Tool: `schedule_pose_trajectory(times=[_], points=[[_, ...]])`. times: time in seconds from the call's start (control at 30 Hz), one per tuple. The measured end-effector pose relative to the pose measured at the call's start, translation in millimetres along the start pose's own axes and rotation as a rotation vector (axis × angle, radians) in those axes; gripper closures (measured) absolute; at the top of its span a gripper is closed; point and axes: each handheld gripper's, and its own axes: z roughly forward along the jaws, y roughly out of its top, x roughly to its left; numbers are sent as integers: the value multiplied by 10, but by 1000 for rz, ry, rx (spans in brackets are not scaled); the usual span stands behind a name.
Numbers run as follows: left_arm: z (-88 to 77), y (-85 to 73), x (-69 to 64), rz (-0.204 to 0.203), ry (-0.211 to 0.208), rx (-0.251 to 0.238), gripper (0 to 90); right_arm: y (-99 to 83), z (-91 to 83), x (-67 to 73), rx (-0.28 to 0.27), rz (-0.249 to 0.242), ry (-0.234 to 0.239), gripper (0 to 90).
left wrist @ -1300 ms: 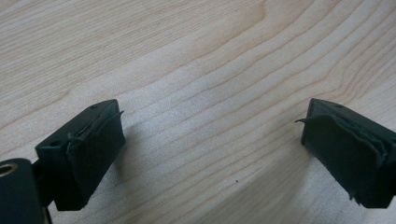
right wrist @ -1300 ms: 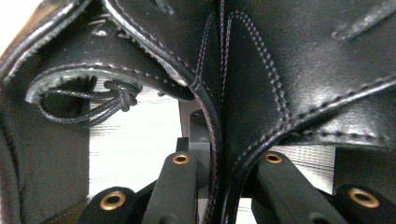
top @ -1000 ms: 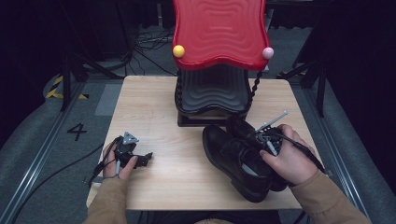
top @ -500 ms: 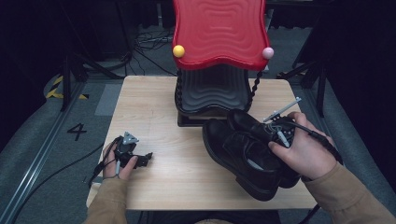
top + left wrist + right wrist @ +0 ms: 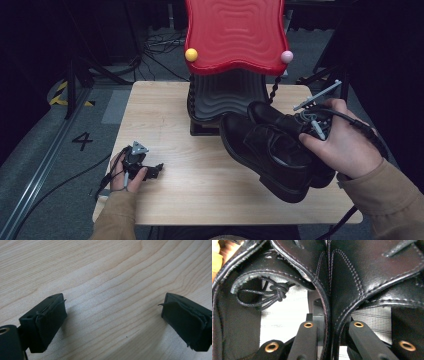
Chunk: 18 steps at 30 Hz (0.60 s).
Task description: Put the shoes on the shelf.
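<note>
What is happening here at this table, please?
A person works at a wooden table with a gripper in each hand. The right gripper is shut on the inner collars of a pair of black leather shoes, pinching both together and holding them tilted, just in front of a red and black shoe rack. The left gripper rests on the table, its jaws open with nothing between them.

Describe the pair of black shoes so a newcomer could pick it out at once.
Start at the light wooden table and find the tall red wavy stand at its far edge. Just in front and to the right of it, the pair of black shoes hangs tilted in the right gripper, whose jaws pinch the two inner walls together. They are the only glossy leather, laced things here.
</note>
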Motion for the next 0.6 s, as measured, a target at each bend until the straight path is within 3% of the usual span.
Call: schedule_pose_trajectory(times=[0.6], points=[[-2,-1,-1,-1,0,1,62,160,-771,18,-57,5,-8,819]])
